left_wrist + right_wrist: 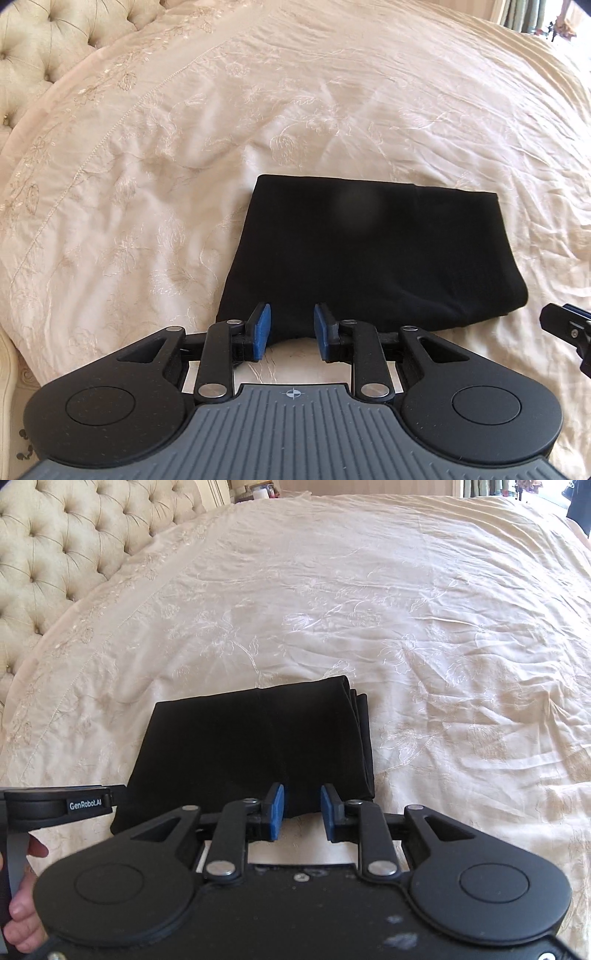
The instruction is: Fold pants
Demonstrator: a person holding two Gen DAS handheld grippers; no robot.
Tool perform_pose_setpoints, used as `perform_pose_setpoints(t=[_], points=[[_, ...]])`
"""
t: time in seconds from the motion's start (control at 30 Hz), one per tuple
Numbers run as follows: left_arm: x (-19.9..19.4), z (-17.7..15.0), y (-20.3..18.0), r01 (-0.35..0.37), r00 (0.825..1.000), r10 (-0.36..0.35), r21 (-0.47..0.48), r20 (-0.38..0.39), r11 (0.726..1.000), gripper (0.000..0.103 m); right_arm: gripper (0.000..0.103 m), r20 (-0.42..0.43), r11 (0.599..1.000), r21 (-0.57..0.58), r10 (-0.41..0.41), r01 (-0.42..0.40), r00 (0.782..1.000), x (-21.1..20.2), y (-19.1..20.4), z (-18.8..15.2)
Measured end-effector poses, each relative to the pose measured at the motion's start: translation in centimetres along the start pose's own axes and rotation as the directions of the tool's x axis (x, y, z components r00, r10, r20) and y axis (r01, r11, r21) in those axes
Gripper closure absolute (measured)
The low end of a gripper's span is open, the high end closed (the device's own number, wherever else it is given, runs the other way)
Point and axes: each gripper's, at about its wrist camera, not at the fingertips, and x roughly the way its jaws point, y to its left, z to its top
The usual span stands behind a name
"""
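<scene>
Final step: black pants (365, 251) lie folded into a compact stack on the bed (184, 147). Left tool (291, 332) and right tool (303, 810) hover with jaws parted, empty (likely only withdrawal remains).

Pants (365, 251) matt black cloth; bedspread (332, 110) sheened (embroidered, creased).

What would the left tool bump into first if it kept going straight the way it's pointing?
Most likely the folded black pants. The left tool, jaws apart and empty, points down at their near edge on the cream bedspread. Depth is unclear, so it might land just short, on the bedspread.
</scene>
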Motion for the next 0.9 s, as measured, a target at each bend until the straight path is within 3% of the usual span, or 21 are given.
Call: perform_pose_setpoints(t=[0.33,0.47,0.53,0.9], points=[[-6.3,-2.6,-2.5,-0.004,0.992,-0.001,0.035,0.123,0.999,0.069,0.075,0.059,1.000,-0.003,0.031,-0.031,0.998,-5.6,-0.7,-2.0],[-7.8,-3.6,-3.3,0.000,0.991,-0.006,0.043,0.135,0.999,0.065,0.074,0.079,0.999,-0.017,0.048,-0.047,0.996,-7.2,-0.6,-2.7],[-8.2,-4.1,-3.6,-0.003,0.991,-0.003,0.045,0.135,0.999,0.058,0.074,0.090,0.998,-0.028,0.056,-0.054,0.994,-7.7,-0.3,-3.0],[-9.5,-6.0,-4.2,-0.011,0.992,0.005,0.047,0.129,0.999,0.057,0.069,0.115,0.996,-0.071,0.069,-0.061,0.991,-9.3,0.1,-3.9]])
